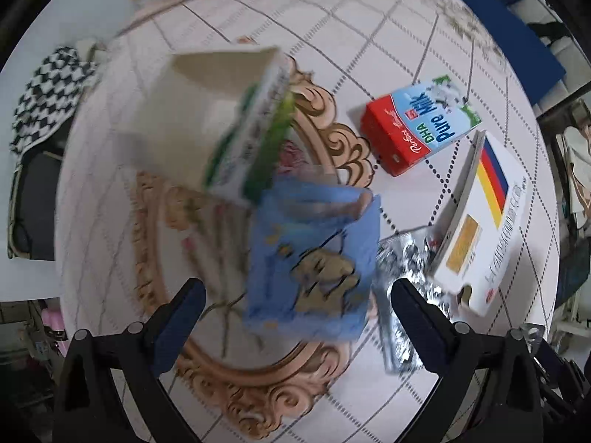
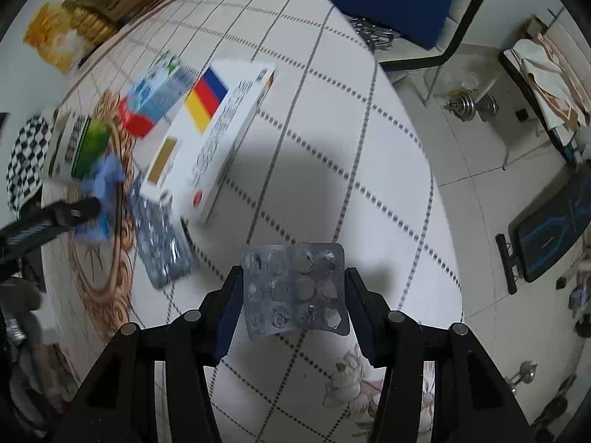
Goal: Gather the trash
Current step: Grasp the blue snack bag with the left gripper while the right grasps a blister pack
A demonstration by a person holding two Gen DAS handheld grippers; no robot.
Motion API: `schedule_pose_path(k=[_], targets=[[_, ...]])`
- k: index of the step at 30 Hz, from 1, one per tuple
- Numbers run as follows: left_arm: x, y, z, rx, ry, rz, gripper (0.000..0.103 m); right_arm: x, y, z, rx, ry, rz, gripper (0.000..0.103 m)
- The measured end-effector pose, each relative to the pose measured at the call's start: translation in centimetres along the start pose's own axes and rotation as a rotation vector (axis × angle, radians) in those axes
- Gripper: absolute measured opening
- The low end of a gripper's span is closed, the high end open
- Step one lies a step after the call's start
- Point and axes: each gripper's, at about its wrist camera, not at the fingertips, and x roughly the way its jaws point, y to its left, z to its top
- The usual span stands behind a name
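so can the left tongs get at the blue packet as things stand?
Probably yes. The left tongs stand open, pointing down over the blue packet, and nothing covers it. The green-and-white carton overlaps only its upper edge; the view is blurred.

A silver blister sheet (image 2: 295, 289), its pockets pressed empty, stands pinched by its side edges between the right tongs (image 2: 293, 295). Beyond them to the left a second foil sheet (image 2: 160, 236) lies flat on the tabletop (image 2: 332, 147), beside a white box (image 2: 214, 136) with a blue, red and yellow flag. A blurred blue packet (image 1: 314, 258) lies between the open left tongs (image 1: 295, 306). Past it stand a green-and-white carton (image 1: 236, 125) and, to the right, a red-and-blue milk carton (image 1: 417, 125) on its side.
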Motion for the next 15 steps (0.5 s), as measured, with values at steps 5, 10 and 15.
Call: schedule_pose_path(k=[5, 10, 15], targets=[[1.6, 0.9, 0.5, -0.051, 0.053, -0.051, 0.069, -0.5, 0.4, 0.8, 0.005, -0.008, 0.012, 0.056], [0.4, 2.4, -1.0, -0.068, 0.025, -0.082, 0.048, -0.8, 1.7, -0.7, -0.006, -0.017, 0.021, 0.056], [-2.8, 3.2, -5.0, -0.077, -0.027, -0.086, 0.048, -1.7, 2.5, -2.1, -0.030, -0.020, 0.030, 0.056]])
